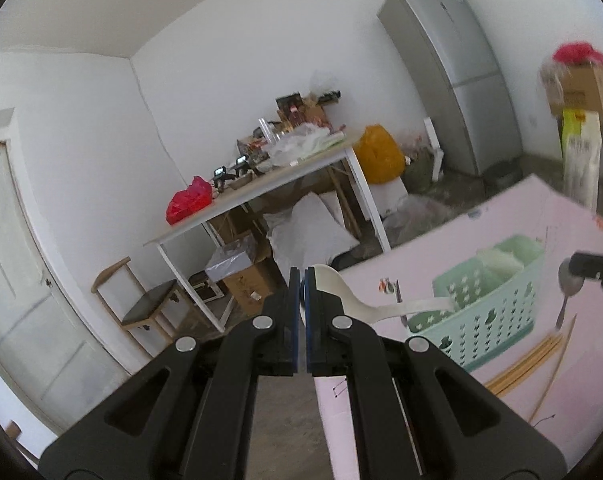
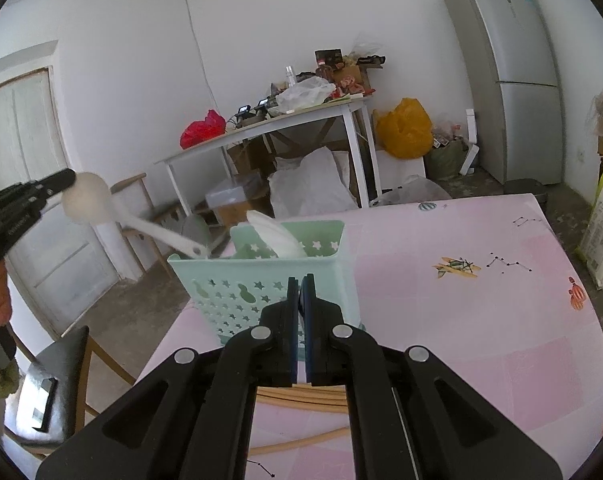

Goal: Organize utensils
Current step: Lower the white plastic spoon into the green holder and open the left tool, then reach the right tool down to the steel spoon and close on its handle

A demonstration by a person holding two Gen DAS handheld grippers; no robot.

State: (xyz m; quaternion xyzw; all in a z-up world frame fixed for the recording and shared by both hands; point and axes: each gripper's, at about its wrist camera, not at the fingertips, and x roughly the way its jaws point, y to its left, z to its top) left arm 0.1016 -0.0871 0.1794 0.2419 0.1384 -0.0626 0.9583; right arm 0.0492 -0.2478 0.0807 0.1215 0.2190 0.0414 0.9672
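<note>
Left hand-held gripper [image 1: 302, 280] clamps a white plastic ladle [image 1: 365, 308] by its bowl, handle tip inside the mint-green perforated plastic basket [image 1: 489, 312] near the pink surface's [image 2: 481, 320] left edge; right hand-held gripper [image 2: 301, 286] closed, holding a metal spoon [image 1: 568, 286].

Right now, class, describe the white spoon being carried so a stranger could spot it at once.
Start at the pink table and find the mint basket on it. The white spoon slants over its left rim, bowl pinched in the left gripper. Unlike the wooden chopsticks, it is off the table.
</note>
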